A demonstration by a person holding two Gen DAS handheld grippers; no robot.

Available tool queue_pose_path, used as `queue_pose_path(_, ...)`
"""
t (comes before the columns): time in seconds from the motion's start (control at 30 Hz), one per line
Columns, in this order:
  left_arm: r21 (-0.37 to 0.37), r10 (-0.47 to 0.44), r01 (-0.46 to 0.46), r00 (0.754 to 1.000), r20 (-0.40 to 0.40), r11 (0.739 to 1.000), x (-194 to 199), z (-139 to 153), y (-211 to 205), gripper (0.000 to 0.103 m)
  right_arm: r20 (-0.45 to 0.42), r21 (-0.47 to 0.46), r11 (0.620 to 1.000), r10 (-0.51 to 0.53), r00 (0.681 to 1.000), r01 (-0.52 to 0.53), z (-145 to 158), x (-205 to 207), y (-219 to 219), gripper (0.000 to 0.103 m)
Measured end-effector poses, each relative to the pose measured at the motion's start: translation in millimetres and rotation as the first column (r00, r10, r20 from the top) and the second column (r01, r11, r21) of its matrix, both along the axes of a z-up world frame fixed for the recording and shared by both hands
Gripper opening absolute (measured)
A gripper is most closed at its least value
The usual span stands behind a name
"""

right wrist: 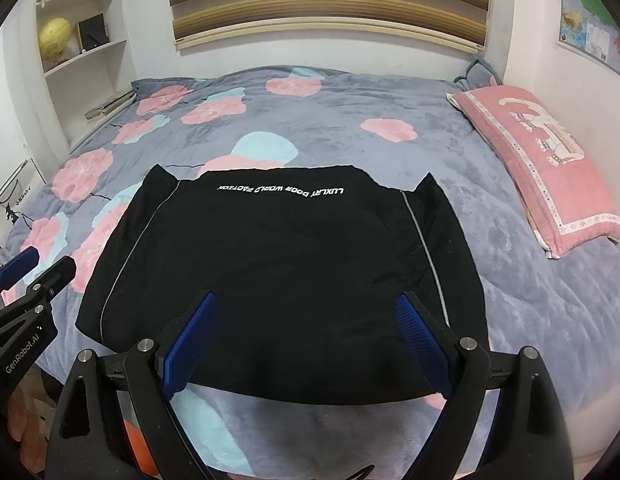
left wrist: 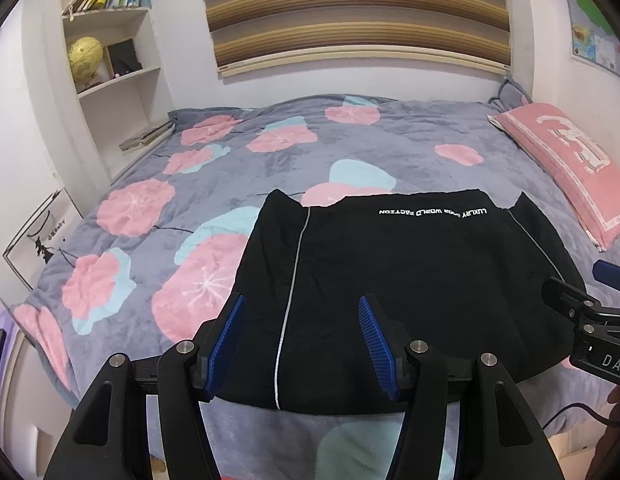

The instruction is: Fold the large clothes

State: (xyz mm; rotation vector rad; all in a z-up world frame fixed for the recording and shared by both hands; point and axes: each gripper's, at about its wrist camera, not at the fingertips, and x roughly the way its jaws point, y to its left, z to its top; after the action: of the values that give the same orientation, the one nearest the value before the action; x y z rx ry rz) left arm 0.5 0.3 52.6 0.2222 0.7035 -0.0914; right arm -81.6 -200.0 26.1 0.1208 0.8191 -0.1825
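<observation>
A: On the bed (left wrist: 270, 152), in your left view, where's the garment?

B: The black garment (left wrist: 409, 272) lies folded flat near the front edge. Your left gripper (left wrist: 304, 344) hovers over it, jaws partly apart, holding nothing.

A: And your right view?

B: Same garment (right wrist: 278, 264); your right gripper (right wrist: 306, 340) gapes wide, empty.

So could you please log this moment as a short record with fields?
garment: black jacket, partly folded, flat on the bed, white lettering at its far edge
surface: floral grey blanket
left hand-held gripper: open, over the jacket's near left part
right hand-held gripper: open, over its near edge
beside: pink pillow, at the right
</observation>
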Motion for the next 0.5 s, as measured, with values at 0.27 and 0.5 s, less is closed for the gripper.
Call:
queue_pose_path(0.27, -0.004, -0.041, 0.041, 0.999, -0.009, 0.999, -0.4, 4.1, -1.4, 0.059, -0.007, -0.001, 1.0, 0.015, 1.0, -0.015, -1.6, 3.0, 1.0, 0.092)
queue_pose_path(0.5, -0.002, -0.04, 0.04, 0.999, -0.013, 0.999, 0.2, 2.4, 0.0, 0.059, -0.005, -0.009, 1.0, 0.012, 1.0, -0.012, -1.3, 2.5, 1.6, 0.092)
